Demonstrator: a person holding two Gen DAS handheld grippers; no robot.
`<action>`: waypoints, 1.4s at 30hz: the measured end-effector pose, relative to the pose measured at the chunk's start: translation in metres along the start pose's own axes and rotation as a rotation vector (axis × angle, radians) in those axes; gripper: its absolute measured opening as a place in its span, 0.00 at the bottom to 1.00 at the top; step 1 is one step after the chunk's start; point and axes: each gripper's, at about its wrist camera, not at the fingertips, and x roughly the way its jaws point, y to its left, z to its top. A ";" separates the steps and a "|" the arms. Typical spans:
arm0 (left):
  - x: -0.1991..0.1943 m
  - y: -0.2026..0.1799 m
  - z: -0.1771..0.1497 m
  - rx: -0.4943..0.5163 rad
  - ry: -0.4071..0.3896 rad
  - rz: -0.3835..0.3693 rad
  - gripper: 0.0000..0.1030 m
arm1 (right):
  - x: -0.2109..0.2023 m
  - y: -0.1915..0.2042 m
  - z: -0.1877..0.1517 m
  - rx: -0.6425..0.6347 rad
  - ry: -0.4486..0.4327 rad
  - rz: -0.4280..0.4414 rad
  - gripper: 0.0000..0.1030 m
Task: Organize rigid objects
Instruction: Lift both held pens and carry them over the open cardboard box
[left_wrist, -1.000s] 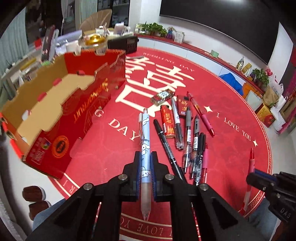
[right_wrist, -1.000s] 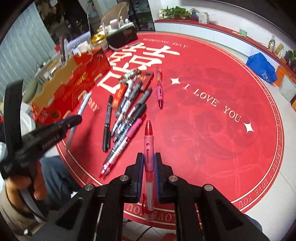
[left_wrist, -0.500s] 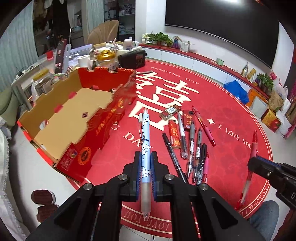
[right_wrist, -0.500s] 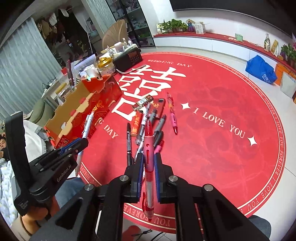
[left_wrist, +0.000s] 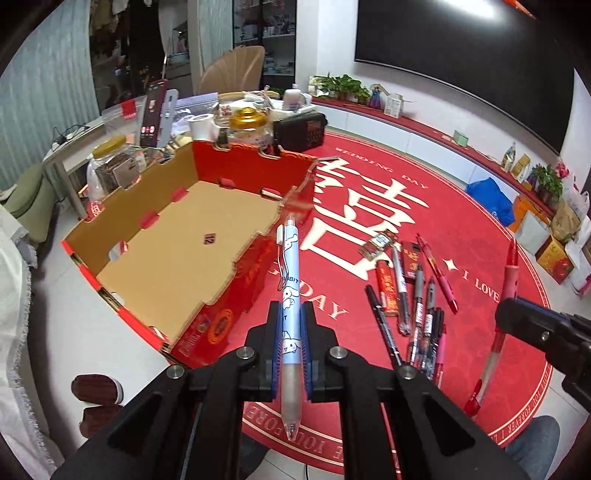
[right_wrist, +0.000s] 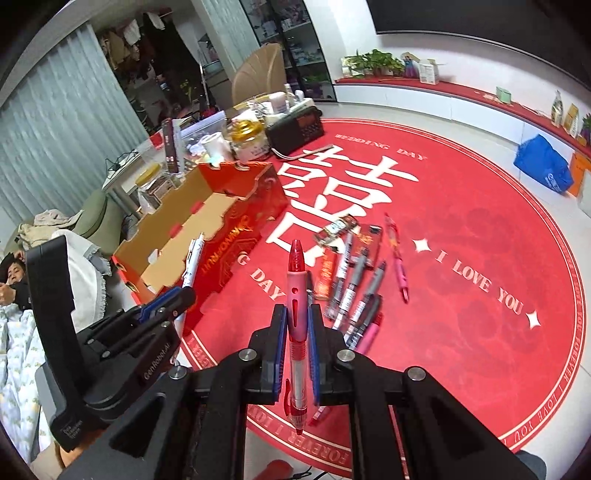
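The round red rug (right_wrist: 480, 258) reads "WEDDING DAY", "I LOVE YOU" and "FOREVER" around a large white 囍. The left tongs (right_wrist: 173, 299) carry "GenRobot.AI". The blue pen (left_wrist: 290, 295) shows "BIT", probably from "RABBIT". The cardboard box (left_wrist: 177, 258) floor bears "12".

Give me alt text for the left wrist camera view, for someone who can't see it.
The left gripper is shut on a light blue cartoon pen, held above a round red rug. An open, empty red cardboard box sits to the left, and loose pens lie on the rug to the right.
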 end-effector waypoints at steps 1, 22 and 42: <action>0.000 0.005 0.002 -0.009 -0.003 0.003 0.10 | 0.001 0.004 0.002 -0.006 -0.002 0.006 0.12; 0.012 0.120 0.052 -0.174 -0.072 0.166 0.09 | 0.069 0.125 0.078 -0.172 0.011 0.158 0.12; 0.061 0.154 0.084 -0.195 -0.052 0.226 0.09 | 0.147 0.164 0.120 -0.172 0.062 0.161 0.12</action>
